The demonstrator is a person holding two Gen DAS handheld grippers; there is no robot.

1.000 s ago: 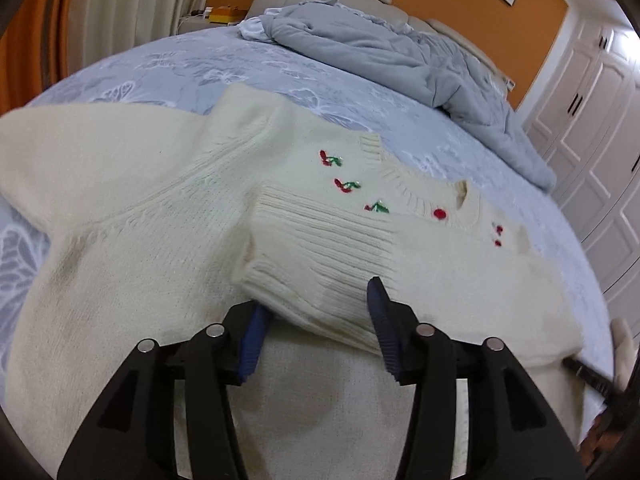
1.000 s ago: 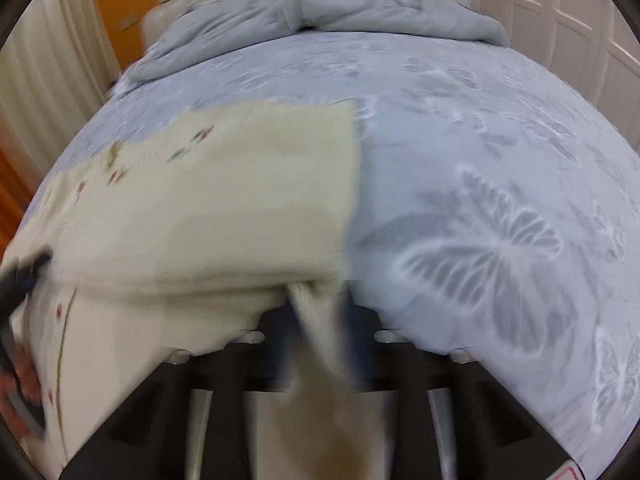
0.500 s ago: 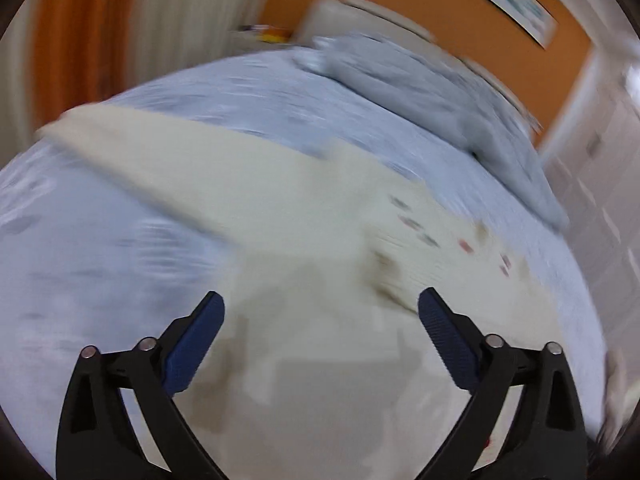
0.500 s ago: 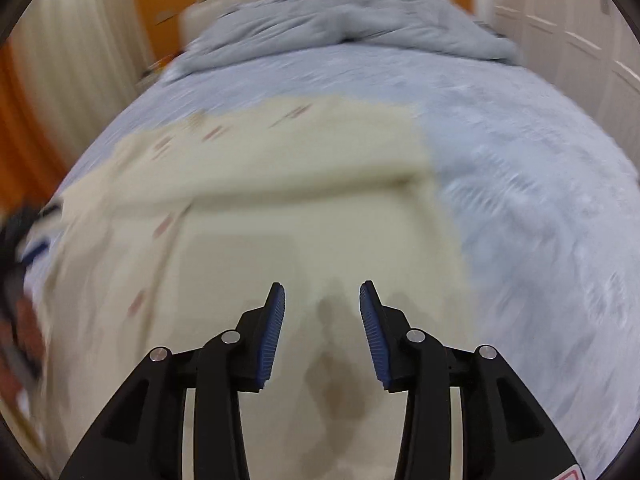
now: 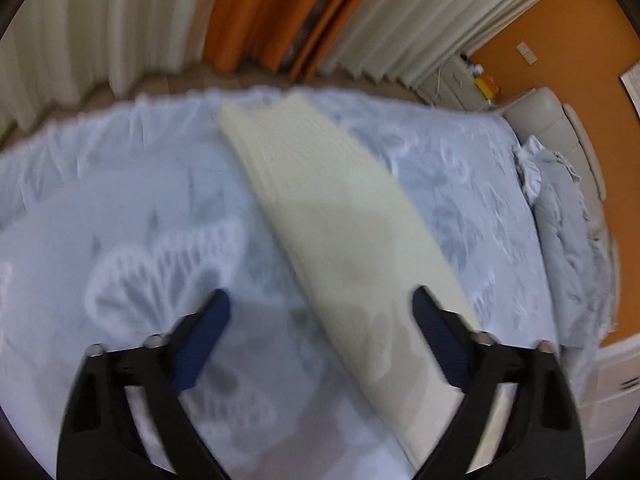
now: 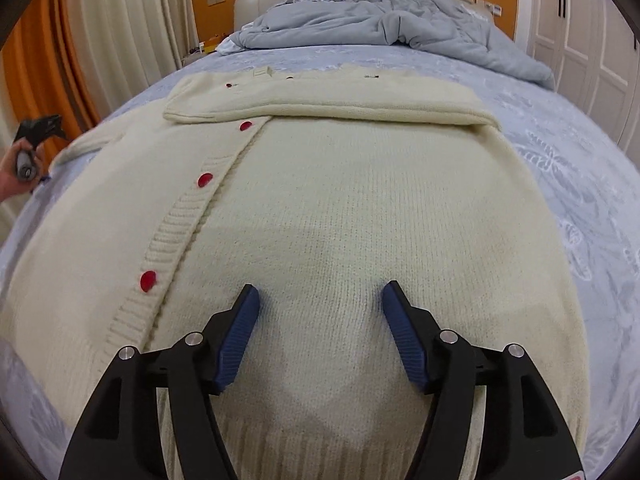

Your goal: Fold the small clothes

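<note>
A cream knitted cardigan (image 6: 340, 200) with red buttons (image 6: 205, 179) lies flat on the bed. Its right sleeve (image 6: 328, 108) is folded across the chest. My right gripper (image 6: 320, 300) is open and empty just above the lower body of the cardigan. In the left wrist view the other sleeve (image 5: 332, 208) lies stretched out straight toward the bed's edge. My left gripper (image 5: 320, 304) is wide open and empty above that sleeve near its inner end. The left gripper also shows at the far left of the right wrist view (image 6: 36, 136), held in a hand.
The bed has a pale blue sheet with butterfly print (image 6: 580, 184). A crumpled grey duvet (image 6: 380, 20) lies at the headboard. White and orange curtains (image 5: 280, 12) hang past the bed's side edge. White wardrobe doors (image 6: 592, 20) stand at the right.
My right gripper let go of the sleeve, which now lies across the chest, and opened wider. My left gripper swung left from the folded cuff to above the outstretched sleeve, opening wide.
</note>
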